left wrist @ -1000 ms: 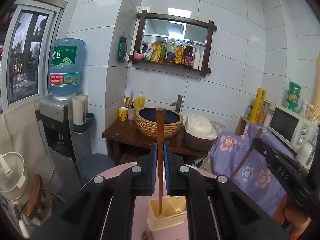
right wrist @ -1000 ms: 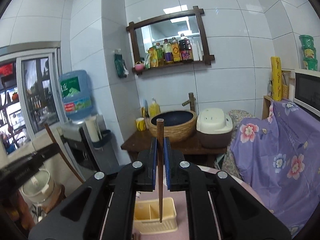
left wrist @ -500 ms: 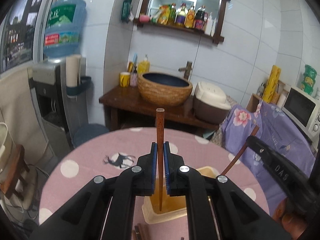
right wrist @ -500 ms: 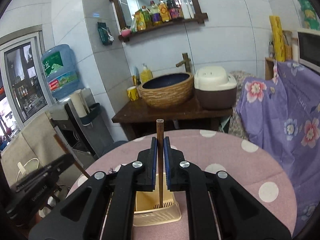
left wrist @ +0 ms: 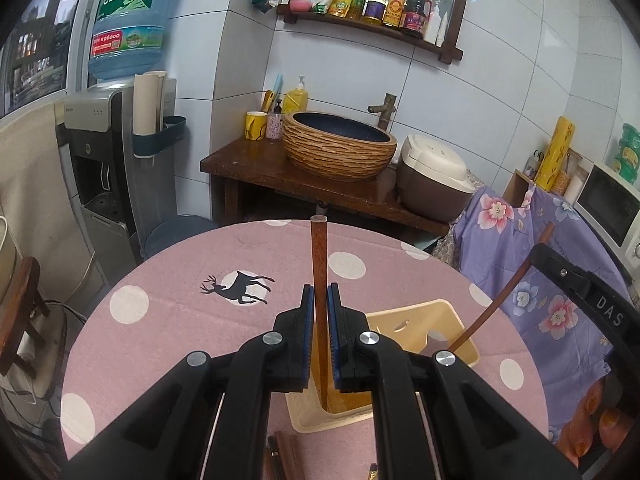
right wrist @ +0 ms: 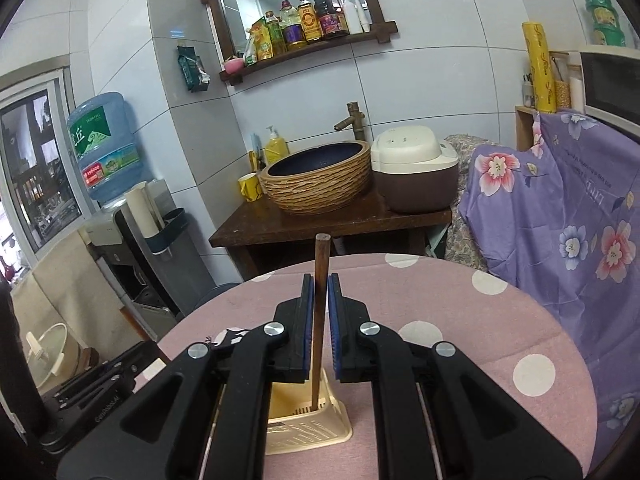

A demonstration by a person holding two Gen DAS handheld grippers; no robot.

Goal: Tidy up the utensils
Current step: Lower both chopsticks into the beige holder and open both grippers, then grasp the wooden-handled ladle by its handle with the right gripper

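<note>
I stand at a round pink table (left wrist: 168,320) in a tiled kitchen. My left jaws pinch one chopstick (left wrist: 319,264) and my right jaws pinch another chopstick (right wrist: 321,276). Both sticks stand upright, tips down in the yellow basket (left wrist: 460,328).

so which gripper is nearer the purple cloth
Right. The right gripper is at the holder's side nearest the purple cloth; the left gripper is across the holder, farther from it.

holder (left wrist: 424,320): near wall hidden behind gripper fingers, lower centre
sticks (left wrist: 286,456): cut off by bottom edge
bottle labels (left wrist: 394,6): too small to read
</note>
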